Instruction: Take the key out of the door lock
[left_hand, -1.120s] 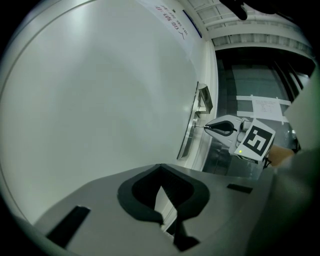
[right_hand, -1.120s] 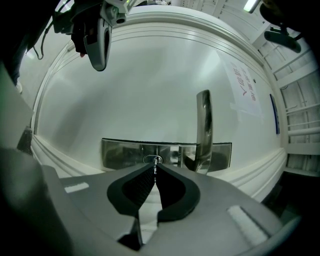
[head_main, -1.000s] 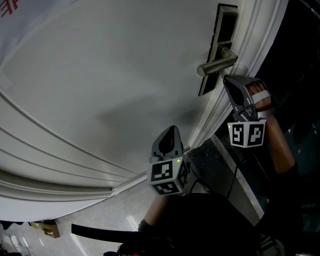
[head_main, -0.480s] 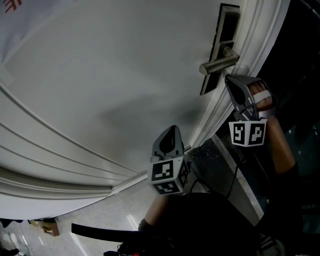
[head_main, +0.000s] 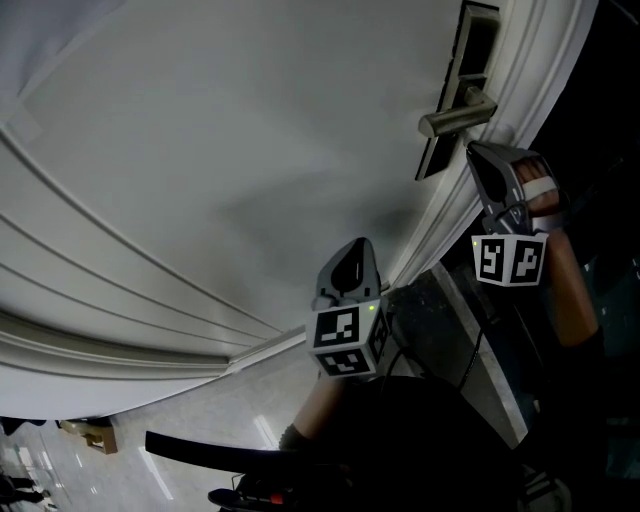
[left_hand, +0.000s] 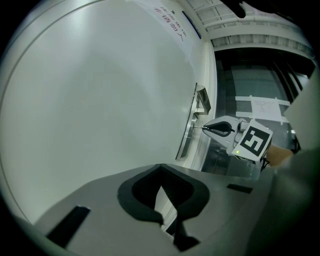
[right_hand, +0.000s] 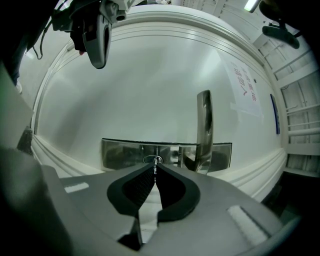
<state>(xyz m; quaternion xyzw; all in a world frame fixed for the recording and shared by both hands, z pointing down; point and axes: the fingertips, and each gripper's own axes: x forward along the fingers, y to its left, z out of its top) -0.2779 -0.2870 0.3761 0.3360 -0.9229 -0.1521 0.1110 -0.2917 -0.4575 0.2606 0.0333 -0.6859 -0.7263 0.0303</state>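
Key between right gripper's closed fingers

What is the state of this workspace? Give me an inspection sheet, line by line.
Surface: white panelled door; no table in view.
Job's things: key in the keyhole of the metal lock plate, beside the lever handle; not yet out.
Clutter: nothing seen.
Grippers: right gripper shut on the key; left gripper shut, empty, away from the lock plate.
Cables: a thin dark cord seems to hang below the right gripper.
Surroundings: paper notice on the door; glossy floor below.
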